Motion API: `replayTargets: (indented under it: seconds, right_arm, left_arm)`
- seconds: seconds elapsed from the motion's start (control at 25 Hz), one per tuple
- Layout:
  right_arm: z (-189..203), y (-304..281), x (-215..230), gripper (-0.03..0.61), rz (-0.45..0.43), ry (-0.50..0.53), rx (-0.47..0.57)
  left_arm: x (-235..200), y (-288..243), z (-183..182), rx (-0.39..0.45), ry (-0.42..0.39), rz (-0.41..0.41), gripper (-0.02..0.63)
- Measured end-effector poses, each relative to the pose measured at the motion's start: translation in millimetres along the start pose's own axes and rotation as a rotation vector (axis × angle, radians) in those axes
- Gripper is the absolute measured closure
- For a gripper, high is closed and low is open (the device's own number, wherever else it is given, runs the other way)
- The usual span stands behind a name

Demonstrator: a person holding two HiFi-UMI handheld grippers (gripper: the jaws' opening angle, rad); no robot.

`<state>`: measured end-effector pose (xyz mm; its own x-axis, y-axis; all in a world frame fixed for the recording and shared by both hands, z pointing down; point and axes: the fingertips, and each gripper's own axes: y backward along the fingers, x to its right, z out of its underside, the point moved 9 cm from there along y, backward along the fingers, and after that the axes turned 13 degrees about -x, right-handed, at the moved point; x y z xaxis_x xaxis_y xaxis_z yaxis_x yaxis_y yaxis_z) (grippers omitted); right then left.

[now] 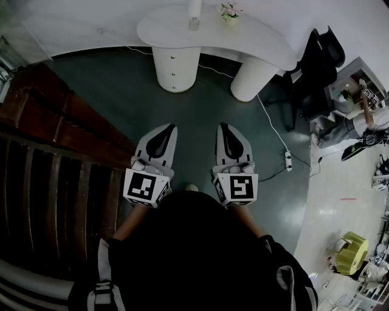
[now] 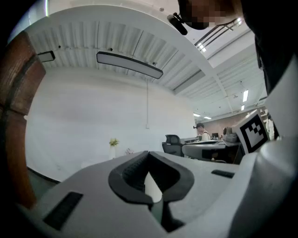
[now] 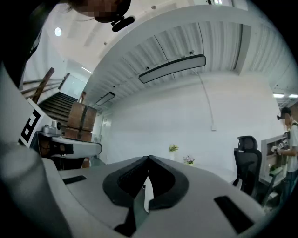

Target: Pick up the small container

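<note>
Head view: both tools are held close in front of the person's body, low over the dark floor (image 1: 200, 115), noses aimed at the white curved desk (image 1: 261, 45) ahead and well apart from it.

- Target: I can't single out the small container for certain. Candidates are a little flower pot (image 1: 230, 12) and a white upright piece (image 1: 194, 15), both near the desk's far edge. They are too small to tell which, if either.
- Step in hand, my judgement: the approach; no reach has begun.
- Doing it well:
  - Walk up to the desk's near edge first.
  - Confirm the target in a gripper view.
  - Spread the jaws before reaching.
  - Come in level so the neighbouring item isn't knocked.
  - Centre the container between the pads before squeezing.
- The left gripper (image 1: 172, 126) is clenched tip to tip. Its own view shows only a slit of pale background behind the meeting tips. Nothing sits between them and nothing is touched.
- The right gripper (image 1: 221, 125) is likewise fully closed and empty. Its view has the flowers far beyond the tips.
</note>
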<state>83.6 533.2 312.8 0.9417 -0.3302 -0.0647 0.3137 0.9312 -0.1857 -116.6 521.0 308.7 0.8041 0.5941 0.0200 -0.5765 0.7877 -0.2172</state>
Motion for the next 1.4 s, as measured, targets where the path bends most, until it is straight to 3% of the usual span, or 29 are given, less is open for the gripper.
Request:
replayTargets:
  seconds: [0.36, 0.76, 1.12, 1.4]
  right_arm:
    - [5, -4, 30, 0.555, -0.036, -0.004, 0.023]
    - [5, -31, 49, 0.546, -0.062, -0.017, 0.031]
    - [5, -93, 66, 0.416, -0.025, -0.018, 0.010]
    - [5, -179, 86, 0.376, 0.001, -0.041, -0.010]
  left_arm:
    - [17, -22, -2, -0.002, 0.006, -0.026, 0.606]
    - [7, -45, -5, -0.011, 0.010, -0.047, 0.606]
    - [-43, -96, -4, -0.018, 0.021, -0.023, 0.606]
    - [-103, -162, -5, -0.071, 0.020, -0.002, 0.606]
